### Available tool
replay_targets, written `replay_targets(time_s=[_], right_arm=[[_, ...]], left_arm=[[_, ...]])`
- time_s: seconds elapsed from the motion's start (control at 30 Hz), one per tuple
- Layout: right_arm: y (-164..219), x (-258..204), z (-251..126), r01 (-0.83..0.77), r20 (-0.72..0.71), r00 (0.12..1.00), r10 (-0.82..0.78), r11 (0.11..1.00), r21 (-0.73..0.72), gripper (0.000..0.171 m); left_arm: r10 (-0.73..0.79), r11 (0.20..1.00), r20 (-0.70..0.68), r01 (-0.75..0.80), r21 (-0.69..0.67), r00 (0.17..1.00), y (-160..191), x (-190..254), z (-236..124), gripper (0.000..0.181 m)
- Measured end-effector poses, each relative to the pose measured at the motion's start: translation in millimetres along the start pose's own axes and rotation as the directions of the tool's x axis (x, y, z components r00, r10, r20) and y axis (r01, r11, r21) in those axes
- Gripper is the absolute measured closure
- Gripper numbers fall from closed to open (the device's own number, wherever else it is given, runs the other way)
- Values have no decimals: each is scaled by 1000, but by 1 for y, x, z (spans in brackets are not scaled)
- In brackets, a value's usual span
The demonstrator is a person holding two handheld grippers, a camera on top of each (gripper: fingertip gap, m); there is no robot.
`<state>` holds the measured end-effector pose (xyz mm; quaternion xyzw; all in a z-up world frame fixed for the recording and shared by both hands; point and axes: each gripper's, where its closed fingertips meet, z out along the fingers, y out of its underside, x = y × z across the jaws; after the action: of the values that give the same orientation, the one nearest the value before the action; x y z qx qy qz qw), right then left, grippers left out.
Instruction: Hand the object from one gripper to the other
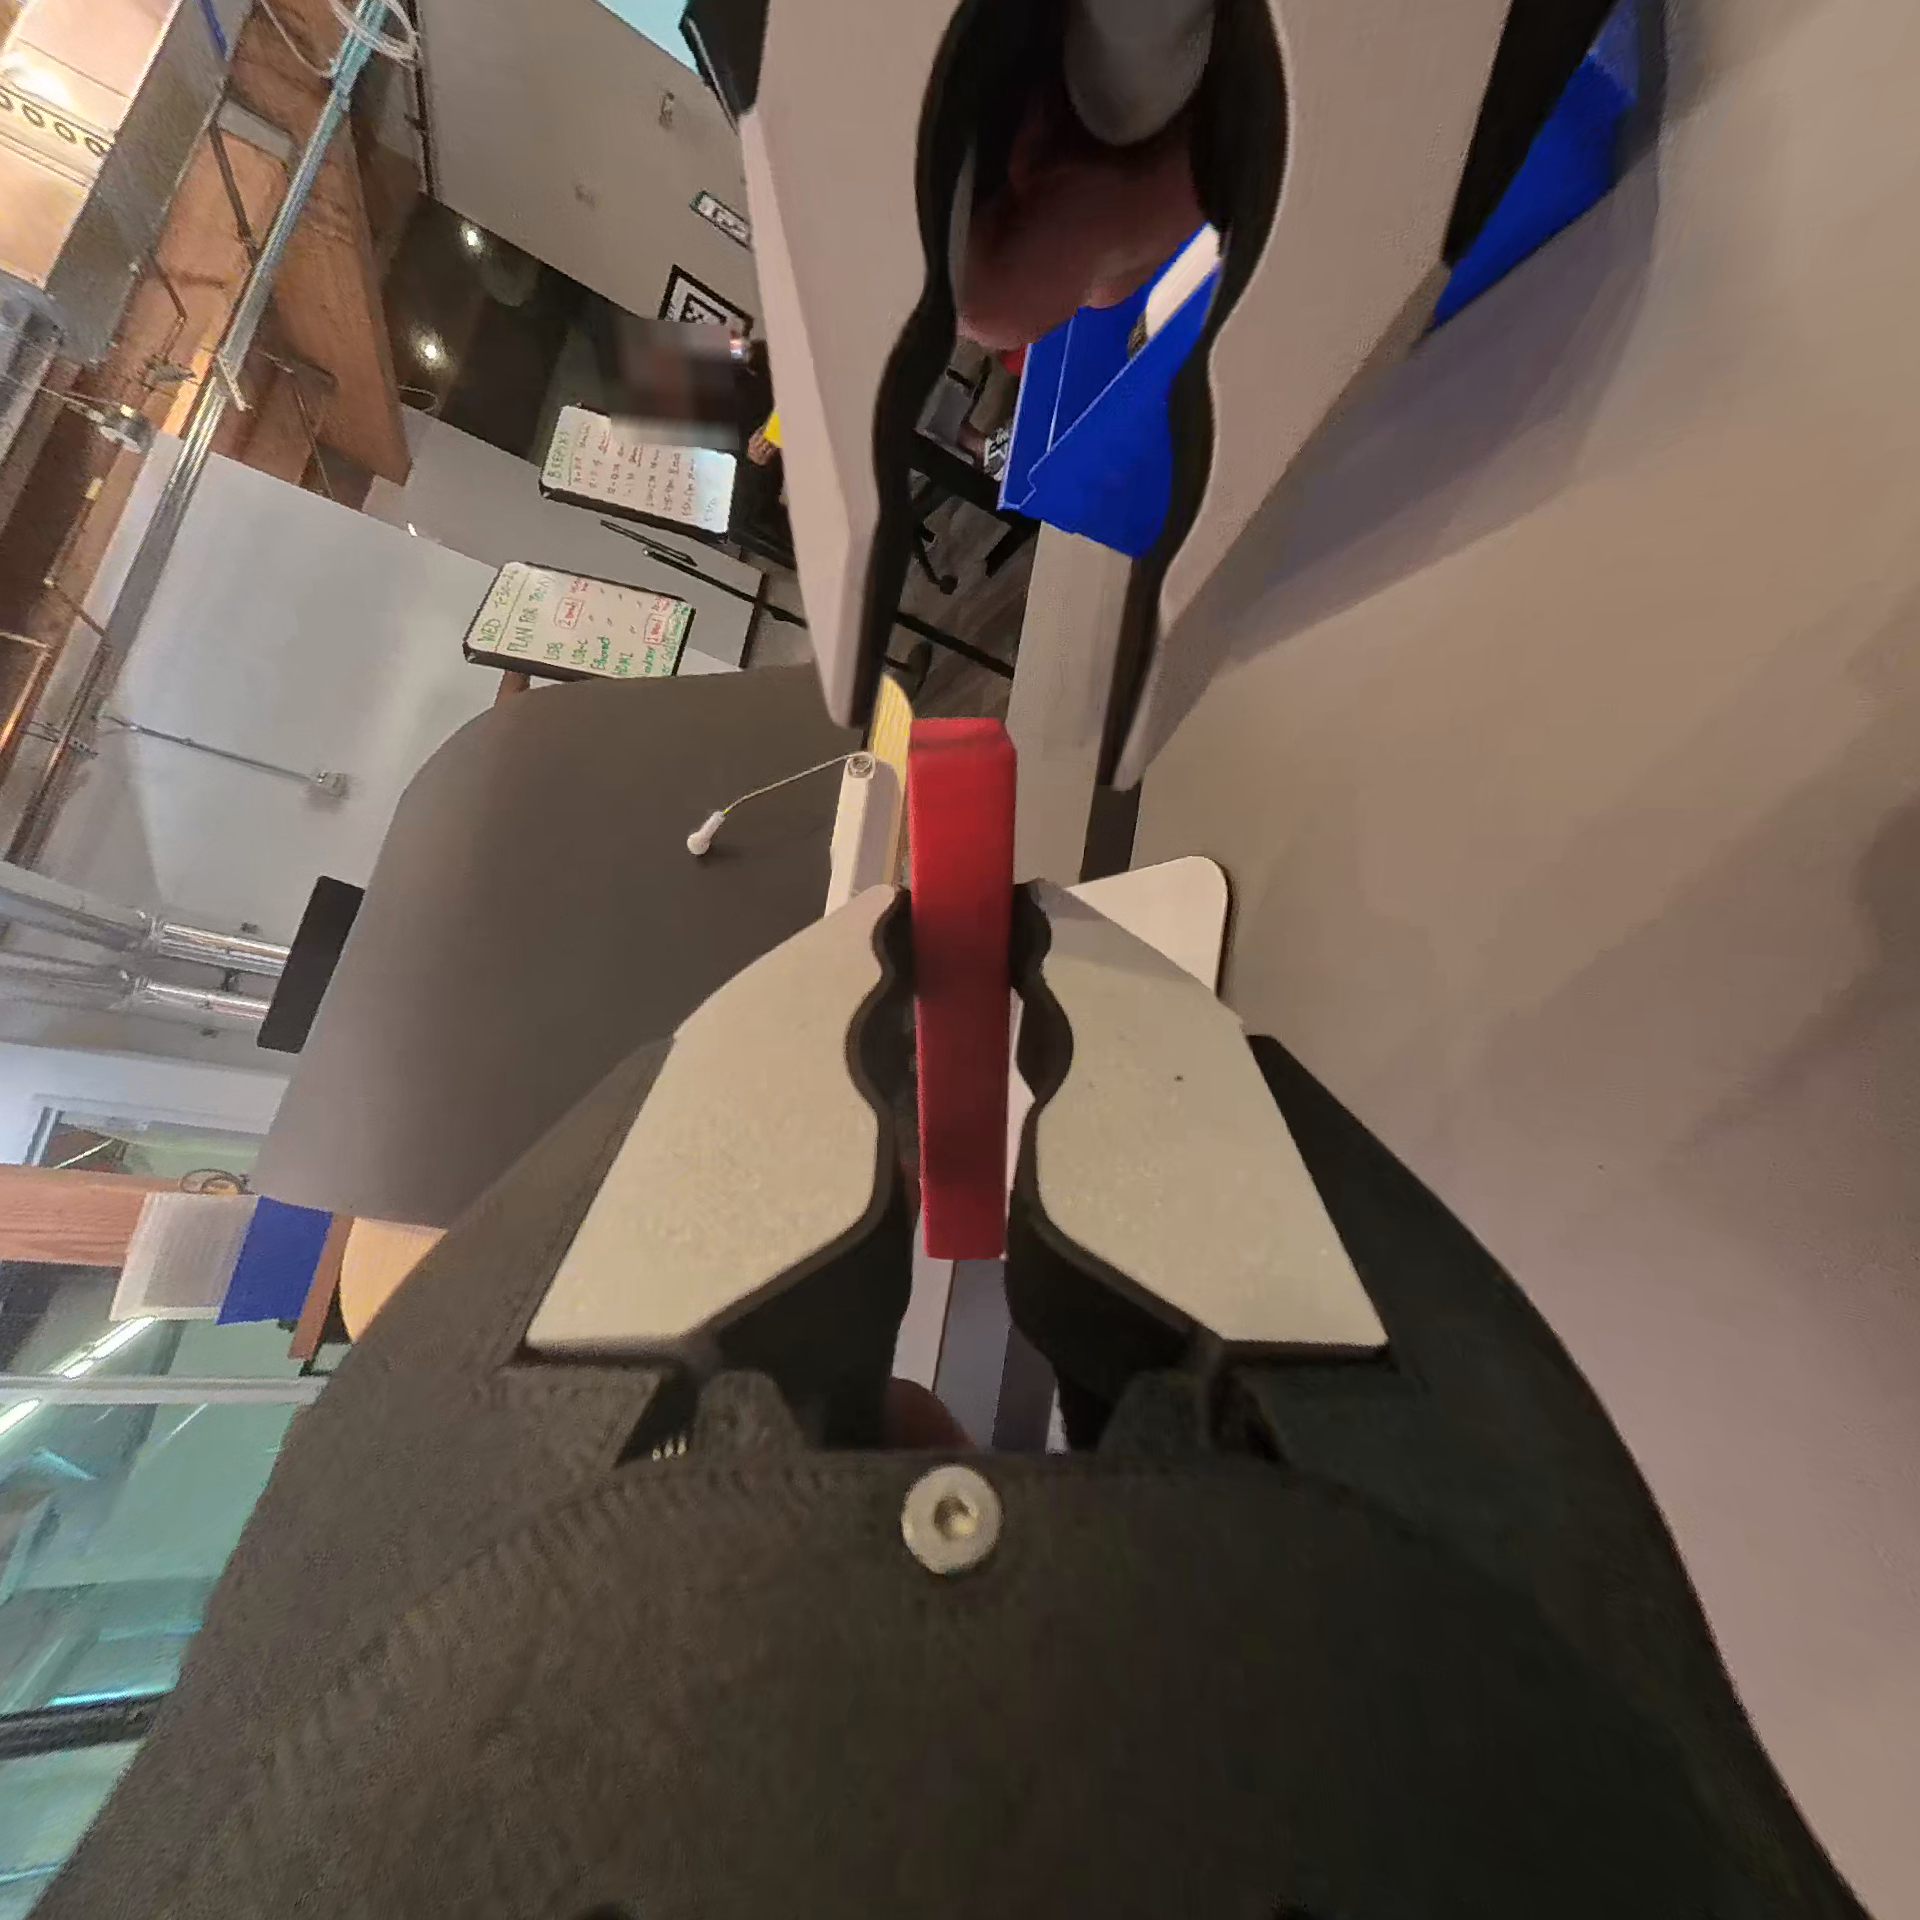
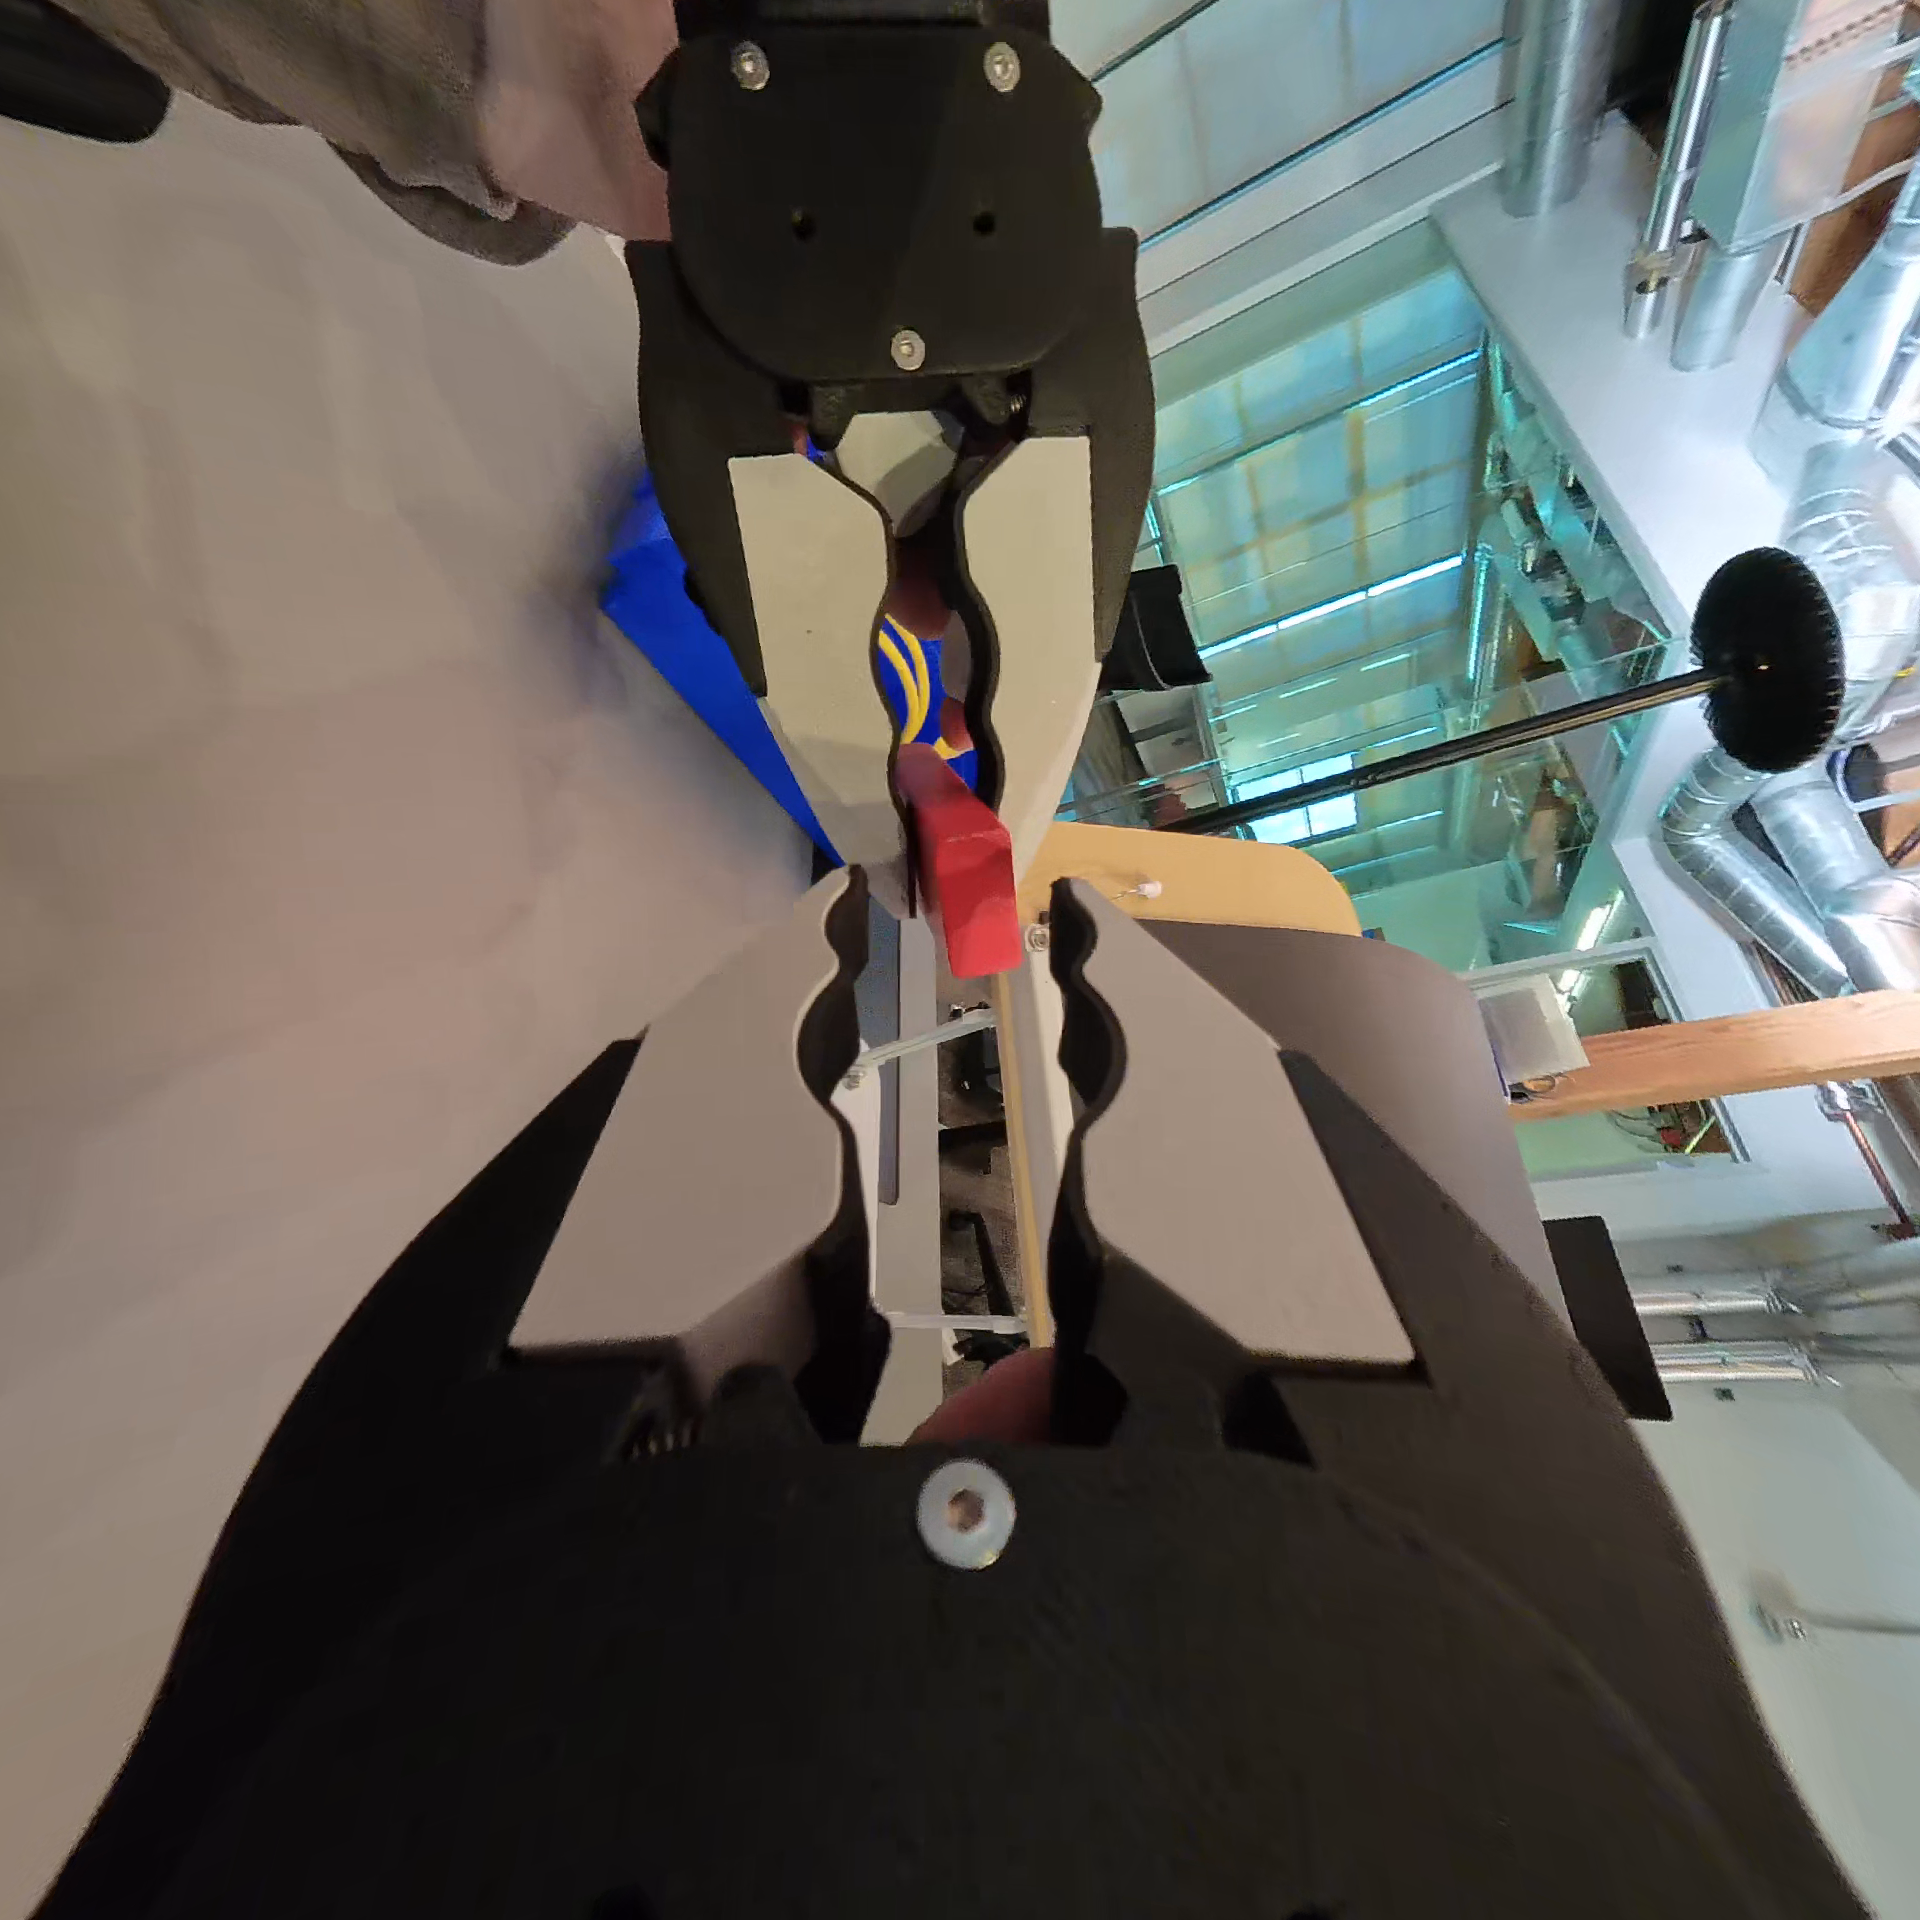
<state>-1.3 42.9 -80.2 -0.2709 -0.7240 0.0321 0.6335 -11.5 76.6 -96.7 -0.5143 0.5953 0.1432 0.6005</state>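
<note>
Background: pale grey table (image 1: 1558, 1039), whiteboards behind.
Left gripper (image 1: 961, 914): fingers pinching a red block (image 1: 961, 987), its end sticking forward.
Right gripper (image 2: 951, 904): fingers spread wide, tips flanking the block's free end, not touching.

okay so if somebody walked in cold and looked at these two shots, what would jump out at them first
Probably the red block, clamped between the fingers of the left gripper at mid-frame. Next, the right gripper facing it tip to tip, jaws open just short of the block's free end. Behind them lie blue bins.
</note>
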Motion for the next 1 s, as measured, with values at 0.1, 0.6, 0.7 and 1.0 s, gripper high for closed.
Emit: replay_targets(time_s=[0.1,0.6,0.7,1.0], right_arm=[[1,-2,3,28,3,1000,-28,999,-23,143],[8,39,8,96,-302,945,-125,989,-109,158],[0,56,3,86,-454,885,-108,994,-69,158],[-34,64,-7,118,-675,737,-29,989,86,158]], left_arm=[[26,1000,-12,-26,-4,1000,-2,5,0,165],[-182,979,148,192,-60,972,21,-43,-12,127],[-517,853,100,501,145,850,9,-66,-24,126],[-800,16,-566,950,311,199,-19,-83,-37,113]])
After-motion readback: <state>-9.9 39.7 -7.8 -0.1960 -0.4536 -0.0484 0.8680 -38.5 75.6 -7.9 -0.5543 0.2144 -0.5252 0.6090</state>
